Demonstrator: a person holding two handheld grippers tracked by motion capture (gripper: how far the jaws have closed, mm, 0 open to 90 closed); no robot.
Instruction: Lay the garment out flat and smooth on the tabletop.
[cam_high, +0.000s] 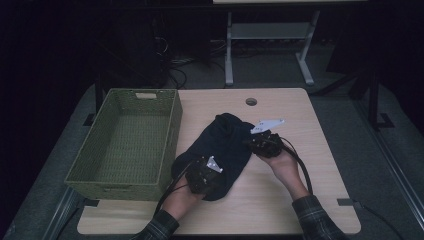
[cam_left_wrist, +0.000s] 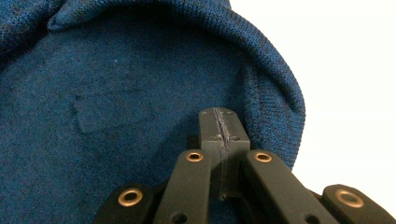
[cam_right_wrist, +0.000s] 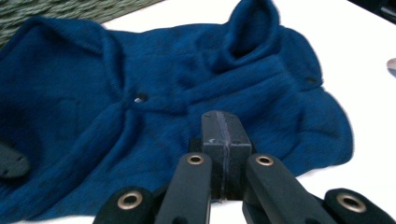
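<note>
A dark blue knit garment (cam_high: 225, 150) lies crumpled at the centre of a light wood worktop (cam_high: 320, 150), just right of a green woven basket (cam_high: 125, 142). Left gripper (cam_high: 204, 172) sits on the garment's near-left edge, w/ fingers (cam_left_wrist: 219, 135) pressed together; no cloth seen between them. Right gripper (cam_high: 260, 141) is at the garment's right edge, fingers (cam_right_wrist: 224, 135) also together, tips over the cloth. Both hands enter from the bottom in plaid sleeves (cam_high: 312, 210).
</note>
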